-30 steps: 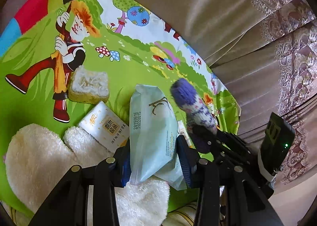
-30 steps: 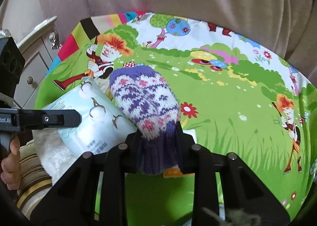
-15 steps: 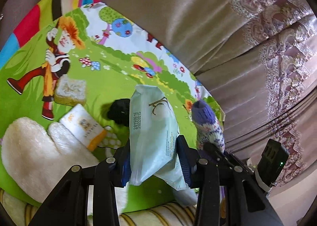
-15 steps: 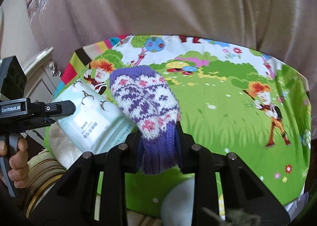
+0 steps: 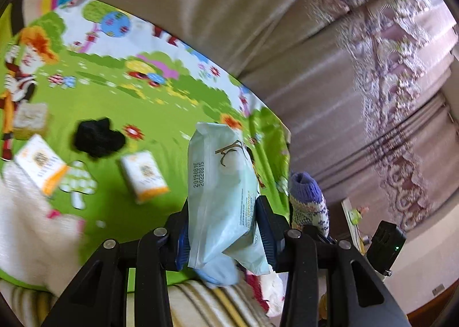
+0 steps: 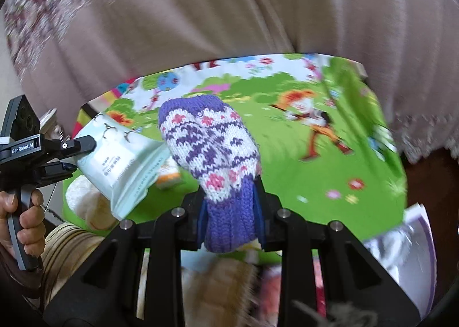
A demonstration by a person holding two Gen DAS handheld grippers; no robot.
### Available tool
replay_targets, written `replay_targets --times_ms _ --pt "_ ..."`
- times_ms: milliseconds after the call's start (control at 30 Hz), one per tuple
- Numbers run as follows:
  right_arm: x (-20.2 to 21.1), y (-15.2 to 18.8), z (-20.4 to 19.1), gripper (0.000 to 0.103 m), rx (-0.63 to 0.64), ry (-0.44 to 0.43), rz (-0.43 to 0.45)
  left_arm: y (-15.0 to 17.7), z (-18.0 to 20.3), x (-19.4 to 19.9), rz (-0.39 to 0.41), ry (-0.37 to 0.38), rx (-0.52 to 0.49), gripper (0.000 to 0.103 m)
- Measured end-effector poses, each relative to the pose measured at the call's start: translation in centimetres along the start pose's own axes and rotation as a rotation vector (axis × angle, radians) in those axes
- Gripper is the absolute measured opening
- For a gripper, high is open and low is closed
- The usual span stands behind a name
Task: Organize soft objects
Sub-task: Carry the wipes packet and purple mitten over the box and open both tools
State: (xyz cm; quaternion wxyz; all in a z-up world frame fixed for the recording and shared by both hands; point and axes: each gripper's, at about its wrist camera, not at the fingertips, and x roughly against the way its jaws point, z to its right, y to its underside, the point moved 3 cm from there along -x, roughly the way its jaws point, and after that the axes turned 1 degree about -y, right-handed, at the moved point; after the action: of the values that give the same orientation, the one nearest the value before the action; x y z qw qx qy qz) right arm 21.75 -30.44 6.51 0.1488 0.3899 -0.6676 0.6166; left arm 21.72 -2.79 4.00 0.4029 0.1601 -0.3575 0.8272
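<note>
A: Where do the held things sit?
B: The wipes pack (image 5: 222, 192) stands between the left gripper's (image 5: 225, 236) fingers, above the mat (image 5: 120, 215). The mitten (image 6: 210, 152) sits between the right gripper's (image 6: 229, 212) fingers, just right of the pack.

A: And on the mat?
B: In the left wrist view, a tissue packet (image 5: 143, 176) lies left of the pack, a dark cloth (image 5: 97, 139) behind it. Farther left lies a second packet (image 5: 40, 163), a sponge (image 5: 30, 119) behind that, and a fluffy mitt (image 5: 28, 229) at the near left edge. The curtain (image 5: 315, 68) hangs behind the mat.
</note>
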Motion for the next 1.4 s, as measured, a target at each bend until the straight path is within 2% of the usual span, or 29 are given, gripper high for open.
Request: replay_targets --times_ms 333,700,867,1100,1200,1300,1333,1400 --pt "6.3 4.6 9.9 0.031 -0.160 0.152 0.012 4.0 7.0 -6.3 -0.134 0.067 -0.098 0.042" --pt "10.0 11.9 19.3 0.031 -0.354 0.317 -0.067 10.7 13.8 -14.7 -0.352 0.103 -0.201 0.042" --pt "11.1 14.1 21.8 0.031 -0.417 0.363 -0.089 14.2 17.0 -18.6 -0.441 0.096 -0.271 0.042" --pt "12.5 15.0 23.0 0.031 -0.454 0.380 -0.074 18.4 21.1 -23.2 -0.552 0.100 -0.365 0.042" --pt "12.9 15.5 23.4 0.031 -0.464 0.402 -0.075 20.1 22.8 -24.7 -0.602 0.130 -0.395 0.045" --pt "12.4 16.4 24.1 0.032 -0.489 0.423 -0.106 20.8 23.1 -25.7 -0.629 0.106 -0.407 0.059" --pt "12.0 16.7 24.3 0.035 -0.497 0.422 -0.125 20.7 23.0 -25.7 -0.624 0.099 -0.405 0.066" --pt "11.2 17.2 24.4 0.037 -0.502 0.422 -0.155 20.2 22.7 -25.3 -0.600 0.084 -0.404 0.072"
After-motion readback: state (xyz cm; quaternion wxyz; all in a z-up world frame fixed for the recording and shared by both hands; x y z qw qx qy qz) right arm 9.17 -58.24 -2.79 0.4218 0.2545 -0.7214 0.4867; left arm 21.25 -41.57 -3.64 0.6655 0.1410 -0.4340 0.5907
